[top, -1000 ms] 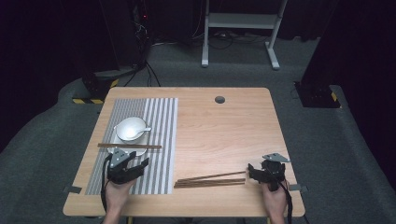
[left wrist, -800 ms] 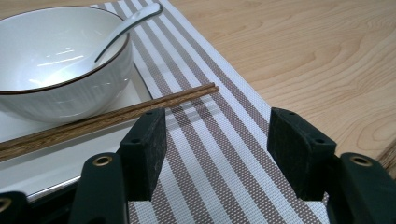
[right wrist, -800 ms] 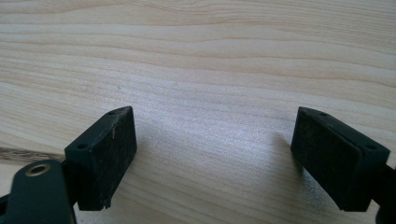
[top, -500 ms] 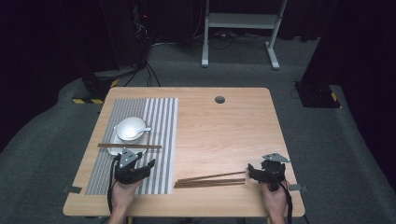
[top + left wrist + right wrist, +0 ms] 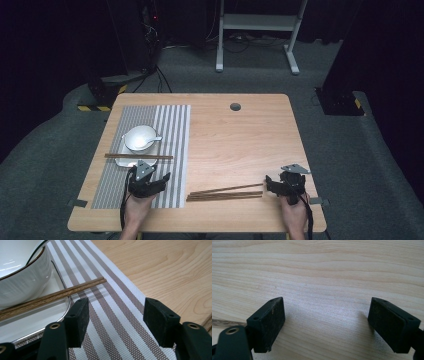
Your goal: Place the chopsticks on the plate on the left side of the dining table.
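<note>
The left gripper (image 5: 113, 322) is held wide open over the striped placemat (image 5: 117, 315), nothing gripped. Chopsticks (image 5: 50, 298) lie just ahead, apparently resting on the tray (image 5: 37, 325). The right gripper (image 5: 327, 325) is likewise open and empty.

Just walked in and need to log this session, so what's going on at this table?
A person is laying a place setting with a hand-held tool in each hand. The left tool hangs open above the striped placemat, close to the chopsticks laid across the tray in front of the white bowl. The right tool, also open and empty, sits over bare wood at the table's near right, beside a second pair of chopsticks lying on the wood.
</note>
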{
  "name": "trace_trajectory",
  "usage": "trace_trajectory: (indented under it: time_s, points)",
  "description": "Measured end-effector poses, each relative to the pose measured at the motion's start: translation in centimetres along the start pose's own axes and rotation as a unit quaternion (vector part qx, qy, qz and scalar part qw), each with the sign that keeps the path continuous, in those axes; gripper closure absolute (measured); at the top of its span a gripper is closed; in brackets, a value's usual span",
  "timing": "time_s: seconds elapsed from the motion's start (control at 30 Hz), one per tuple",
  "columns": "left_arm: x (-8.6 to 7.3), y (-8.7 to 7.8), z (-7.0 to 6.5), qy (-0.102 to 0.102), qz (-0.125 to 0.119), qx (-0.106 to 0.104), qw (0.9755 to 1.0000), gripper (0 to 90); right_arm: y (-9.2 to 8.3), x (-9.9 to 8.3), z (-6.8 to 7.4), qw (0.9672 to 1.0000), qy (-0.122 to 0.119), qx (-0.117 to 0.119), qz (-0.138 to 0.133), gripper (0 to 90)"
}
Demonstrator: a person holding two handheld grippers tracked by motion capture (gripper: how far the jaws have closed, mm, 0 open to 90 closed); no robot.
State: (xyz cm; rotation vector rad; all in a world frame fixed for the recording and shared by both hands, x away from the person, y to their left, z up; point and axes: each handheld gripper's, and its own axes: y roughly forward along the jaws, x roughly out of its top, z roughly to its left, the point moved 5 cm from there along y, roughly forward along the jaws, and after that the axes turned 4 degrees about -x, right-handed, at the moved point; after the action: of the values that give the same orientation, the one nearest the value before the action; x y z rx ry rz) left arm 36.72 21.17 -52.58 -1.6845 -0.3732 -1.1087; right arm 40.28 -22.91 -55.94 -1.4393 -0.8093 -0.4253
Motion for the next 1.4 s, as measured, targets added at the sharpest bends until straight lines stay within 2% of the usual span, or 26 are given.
trace_trajectory:
  time_s: [0.43,1.1,1.4]
  points:
    - [-0.2,0.9,-0.1,-0.009,0.007,-0.004,0.9999,37.9,0.0,0.0,0.0,1.0,0.0,0.0,0.0,13.8]
    - [-0.5,2.4,0.1,0.002,0.023,0.009,0.9997,37.9,0.0,0.0,0.0,1.0,0.0,0.0,0.0,13.8]
    - [-0.7,3.1,0.3,-0.003,0.023,0.011,0.9997,37.8,0.0,0.0,0.0,1.0,0.0,0.0,0.0,13.8]
